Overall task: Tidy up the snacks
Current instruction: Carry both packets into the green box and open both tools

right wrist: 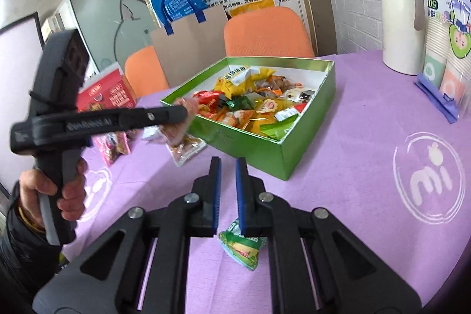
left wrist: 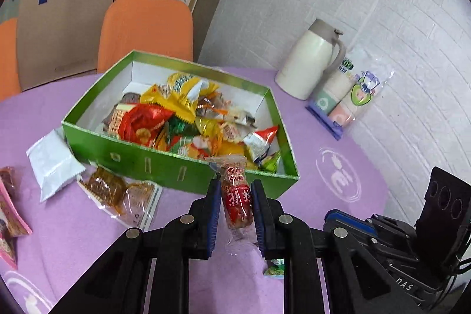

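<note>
My left gripper [left wrist: 235, 183] is shut on a red sausage snack [left wrist: 237, 196] in a clear wrapper, held upright in front of the green box [left wrist: 164, 164]. That box is full of mixed snack packets [left wrist: 176, 119]. In the right wrist view the left gripper [right wrist: 185, 111] hovers at the box's left corner with the wrapper [right wrist: 178, 133] hanging from it. My right gripper [right wrist: 228, 164] has its jaws nearly together and nothing between its tips. A green packet [right wrist: 244, 247] sits low behind its pads. I cannot tell whether they pinch its edge.
Loose on the purple tablecloth [left wrist: 309, 172], left of the box: a white packet [left wrist: 54, 164], a clear packet of brown snacks [left wrist: 109, 190], pink packets [left wrist: 8, 211]. A red carton [right wrist: 109, 96] stands far left. A white jug [left wrist: 312, 58] and a paper-cup pack [left wrist: 350, 102] stand by the wall.
</note>
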The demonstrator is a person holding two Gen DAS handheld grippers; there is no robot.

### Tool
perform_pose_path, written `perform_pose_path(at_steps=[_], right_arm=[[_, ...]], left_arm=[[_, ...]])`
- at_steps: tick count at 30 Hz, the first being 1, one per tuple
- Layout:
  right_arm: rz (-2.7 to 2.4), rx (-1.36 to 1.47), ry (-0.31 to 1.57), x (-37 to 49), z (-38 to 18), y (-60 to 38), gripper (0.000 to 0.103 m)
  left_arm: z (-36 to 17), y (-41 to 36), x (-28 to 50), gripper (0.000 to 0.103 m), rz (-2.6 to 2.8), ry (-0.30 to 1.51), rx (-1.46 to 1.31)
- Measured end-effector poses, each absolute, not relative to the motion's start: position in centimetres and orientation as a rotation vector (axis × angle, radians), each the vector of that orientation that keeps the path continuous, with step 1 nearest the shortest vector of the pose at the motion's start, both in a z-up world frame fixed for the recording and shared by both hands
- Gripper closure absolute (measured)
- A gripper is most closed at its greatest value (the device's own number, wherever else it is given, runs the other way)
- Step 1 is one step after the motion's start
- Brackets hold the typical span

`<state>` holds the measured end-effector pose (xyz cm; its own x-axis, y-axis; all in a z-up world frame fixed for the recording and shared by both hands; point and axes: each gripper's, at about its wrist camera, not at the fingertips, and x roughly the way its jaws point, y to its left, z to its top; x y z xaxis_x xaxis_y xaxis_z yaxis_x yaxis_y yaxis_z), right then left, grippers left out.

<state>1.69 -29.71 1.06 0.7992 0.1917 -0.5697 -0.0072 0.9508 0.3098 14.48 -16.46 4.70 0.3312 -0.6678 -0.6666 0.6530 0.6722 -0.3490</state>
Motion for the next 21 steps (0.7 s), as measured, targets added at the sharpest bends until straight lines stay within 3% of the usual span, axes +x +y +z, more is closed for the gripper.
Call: perform_pose_path(at_steps=[2,4,6,7,11,13,14,15,21], right_arm=[[0.108,0.254,0.685,1.4,0.2,-29.2,0.092],[0.088,0.24,0.707,0.6,-0.9,-29.0,0.077],[0.072,0.251,0.715,0.1,-1.7,-29.0,0.037],[0.06,0.266,0.714,0.0,-2.1,-29.0,0.034],[0.051,0.284,0.771,1.1,-3.3,-28.6,0.035],[0.046,0.279,0.814,1.7,-4.2,-28.2,0.044],[0.057,0.295,0.834,1.9,-4.8,-28.3,0.058],[0.056,0.301,0.813,1.6,-4.7,-28.4,0.06],[0.099,0.324,0.738,0.5,-2.2,-28.9,0.064]], left_arm=[[5.2,-16.5,14.7,0.083,-0.858,0.874,-0.026],[4.9,-16.2,14.7,0.083,-0.861,0.879,-0.035],[4.0,-15.8,14.6,0.083,-0.856,0.897,-0.048],[3.6,-15.8,14.7,0.083,-0.855,0.91,-0.057],[2.6,-15.9,14.7,0.083,-0.857,0.944,-0.081],[2.6,-15.9,14.6,0.083,-0.858,0.942,-0.081],[2.5,-15.9,14.6,0.083,-0.86,0.939,-0.08],[2.6,-15.8,14.5,0.083,-0.861,0.936,-0.079],[3.2,-15.7,14.4,0.083,-0.87,0.929,-0.083]])
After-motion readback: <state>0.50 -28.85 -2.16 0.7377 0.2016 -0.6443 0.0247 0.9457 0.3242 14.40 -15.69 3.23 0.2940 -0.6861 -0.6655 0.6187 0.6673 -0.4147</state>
